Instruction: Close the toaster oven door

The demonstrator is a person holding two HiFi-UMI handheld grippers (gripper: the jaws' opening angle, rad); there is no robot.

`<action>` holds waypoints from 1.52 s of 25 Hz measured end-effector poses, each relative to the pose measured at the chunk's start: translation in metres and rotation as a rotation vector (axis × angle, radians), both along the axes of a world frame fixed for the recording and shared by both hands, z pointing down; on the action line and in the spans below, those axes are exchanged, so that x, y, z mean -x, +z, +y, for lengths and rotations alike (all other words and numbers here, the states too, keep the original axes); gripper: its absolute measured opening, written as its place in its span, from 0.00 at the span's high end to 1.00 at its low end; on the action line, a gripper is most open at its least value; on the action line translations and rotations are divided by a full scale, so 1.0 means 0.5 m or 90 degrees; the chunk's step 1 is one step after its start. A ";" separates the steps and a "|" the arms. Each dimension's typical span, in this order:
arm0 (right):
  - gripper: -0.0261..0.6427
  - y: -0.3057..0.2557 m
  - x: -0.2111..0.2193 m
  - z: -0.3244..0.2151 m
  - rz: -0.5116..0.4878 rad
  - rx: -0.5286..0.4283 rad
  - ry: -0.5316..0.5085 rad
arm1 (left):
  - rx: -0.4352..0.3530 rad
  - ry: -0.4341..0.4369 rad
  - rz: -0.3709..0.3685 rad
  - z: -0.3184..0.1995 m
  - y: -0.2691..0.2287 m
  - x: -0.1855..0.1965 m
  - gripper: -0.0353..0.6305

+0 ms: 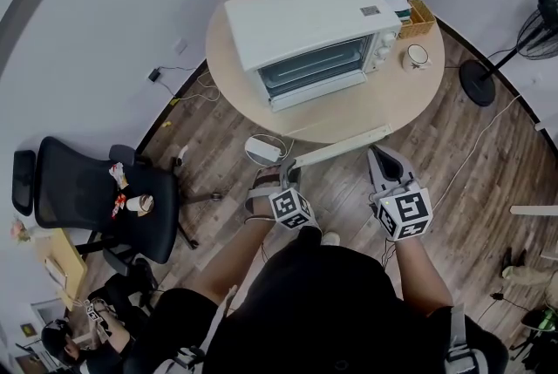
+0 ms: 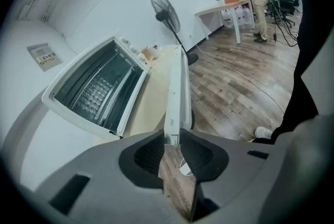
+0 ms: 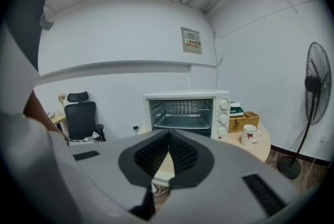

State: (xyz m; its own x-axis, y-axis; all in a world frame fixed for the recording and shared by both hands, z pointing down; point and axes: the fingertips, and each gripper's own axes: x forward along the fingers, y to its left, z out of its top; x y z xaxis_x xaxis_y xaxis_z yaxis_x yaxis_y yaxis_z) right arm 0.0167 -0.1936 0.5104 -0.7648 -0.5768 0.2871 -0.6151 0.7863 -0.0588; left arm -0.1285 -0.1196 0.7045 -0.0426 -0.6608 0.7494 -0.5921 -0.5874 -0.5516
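A white toaster oven (image 1: 305, 15) stands on the round wooden table (image 1: 366, 106) with its door down and its cavity (image 2: 94, 90) showing racks. The door's long white front edge (image 1: 340, 146) reaches out over the table's near rim. My left gripper (image 1: 286, 173) is at that edge's left end. In the left gripper view the white strip (image 2: 175, 92) runs up from between the pads, which sit against both its sides at my left gripper (image 2: 171, 139). My right gripper (image 1: 385, 165) hangs to the right, apart from the door, its tips together and empty, facing the oven (image 3: 185, 110).
A mug (image 1: 418, 56) and a wicker basket (image 1: 417, 17) sit right of the oven. A standing fan (image 1: 488, 71) is on the floor at right, a black office chair (image 1: 96, 198) at left, and a white box with cables (image 1: 261, 150) is under the table's edge.
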 end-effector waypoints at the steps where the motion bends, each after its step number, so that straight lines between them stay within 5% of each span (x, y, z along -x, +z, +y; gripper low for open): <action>1: 0.96 0.001 0.002 -0.003 0.000 0.000 0.000 | 0.000 0.004 -0.004 -0.001 0.000 0.000 0.81; 16: 0.97 -0.011 0.089 -0.031 -0.013 0.002 -0.042 | -0.021 0.046 0.048 -0.011 -0.063 0.005 0.84; 23: 0.97 -0.063 0.133 -0.062 -0.068 0.000 -0.029 | -0.059 0.069 0.040 -0.023 -0.123 0.017 0.86; 38: 0.97 -0.080 0.171 -0.081 -0.040 -0.045 -0.040 | -0.173 0.036 0.005 -0.102 -0.273 0.080 0.90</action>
State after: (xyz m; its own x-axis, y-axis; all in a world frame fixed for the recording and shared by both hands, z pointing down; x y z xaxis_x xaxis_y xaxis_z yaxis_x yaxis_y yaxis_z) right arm -0.0688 -0.2339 0.4703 -0.8155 -0.5439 0.1981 -0.5609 0.8269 -0.0388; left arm -0.1683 -0.1708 0.5682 0.0047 -0.8389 0.5443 -0.5679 -0.4502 -0.6891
